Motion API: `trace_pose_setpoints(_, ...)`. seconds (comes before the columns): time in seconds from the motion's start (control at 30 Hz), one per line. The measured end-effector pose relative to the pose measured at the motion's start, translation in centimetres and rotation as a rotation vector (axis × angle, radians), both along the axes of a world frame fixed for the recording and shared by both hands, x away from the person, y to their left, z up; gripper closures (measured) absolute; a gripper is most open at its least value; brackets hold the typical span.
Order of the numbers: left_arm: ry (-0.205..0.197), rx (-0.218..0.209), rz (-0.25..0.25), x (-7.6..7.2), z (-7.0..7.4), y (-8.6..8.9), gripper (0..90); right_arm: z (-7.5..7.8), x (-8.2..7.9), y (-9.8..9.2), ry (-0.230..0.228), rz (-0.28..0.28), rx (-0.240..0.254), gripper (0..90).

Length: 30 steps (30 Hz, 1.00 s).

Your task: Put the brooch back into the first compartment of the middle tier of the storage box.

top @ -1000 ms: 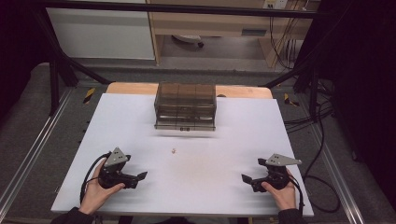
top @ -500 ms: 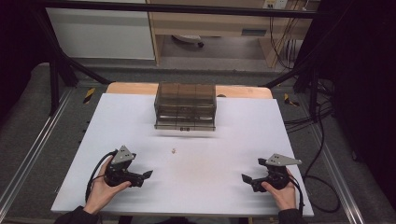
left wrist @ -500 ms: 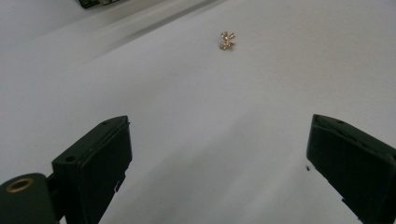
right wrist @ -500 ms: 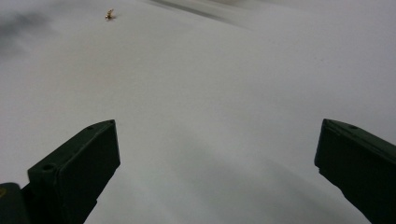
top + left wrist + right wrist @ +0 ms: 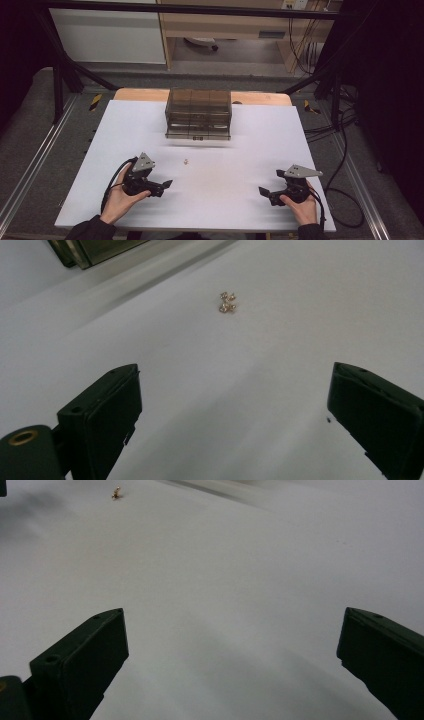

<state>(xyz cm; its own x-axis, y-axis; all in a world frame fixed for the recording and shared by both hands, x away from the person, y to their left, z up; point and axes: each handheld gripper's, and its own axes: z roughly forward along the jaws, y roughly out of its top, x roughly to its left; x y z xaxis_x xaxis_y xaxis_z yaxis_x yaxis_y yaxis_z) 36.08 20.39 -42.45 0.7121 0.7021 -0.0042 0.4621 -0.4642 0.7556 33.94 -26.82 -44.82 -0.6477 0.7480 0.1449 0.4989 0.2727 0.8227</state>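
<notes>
Gold trinket [image 5: 227, 302], tiny cluster, lies on white tabletop [image 5: 250, 150] ahead of left gripper [image 5: 235, 405], slightly left of jaw centreline, well apart. Jaws wide open, empty. Right gripper [image 5: 232, 650] jaws also wide, empty; trinket far ahead-left of them. Advice: approach low, centre piece btwn jaws, close slow, since small part prob slips. Smoky drawer box [image 5: 199, 114] beyond trinket; plenty open room all round, edges far.

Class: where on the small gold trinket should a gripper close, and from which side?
Across the trinket's bunched middle, from above: it lies flat on the white table, with no handle. The open left gripper is nearest.
</notes>
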Motion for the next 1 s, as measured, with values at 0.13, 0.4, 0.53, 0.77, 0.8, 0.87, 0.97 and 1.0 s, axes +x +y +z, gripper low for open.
trace_pose_setpoints(0.13,0.001,0.006,-0.01,0.3,0.1,-0.9,8.0,0.0,0.0,0.0,-0.002,-0.002,-0.001,0.5)
trace_pose_setpoints(0.4,0.009,0.006,-0.017,0.9,0.2,-2.2,8.6,0.0,0.0,0.0,-0.003,-0.002,0.0,0.5)
trace_pose_setpoints(0.53,0.007,0.011,-0.014,1.2,0.3,-2.6,9.5,0.0,0.0,0.0,-0.001,-0.003,0.001,0.5)
trace_pose_setpoints(0.77,0.013,0.007,-0.01,1.7,0.3,-3.2,10.7,0.0,0.0,0.0,0.0,-0.001,-0.002,0.5)
trace_pose_setpoints(0.8,0.014,0.006,-0.01,1.8,0.3,-3.3,10.8,0.0,0.0,0.0,0.0,-0.001,-0.001,0.5)
trace_pose_setpoints(0.87,0.016,0.005,-0.01,1.9,0.2,-3.5,11.5,0.0,0.0,0.0,-0.001,0.0,-0.002,0.5)
trace_pose_setpoints(0.97,0.015,0.005,-0.006,2.1,0.2,-3.8,12.4,0.0,0.0,0.0,-0.001,0.0,-0.002,0.5)
trace_pose_setpoints(1.0,0.016,0.004,-0.007,2.2,0.2,-3.9,13.6,0.0,0.0,0.0,0.001,0.0,-0.002,0.5)
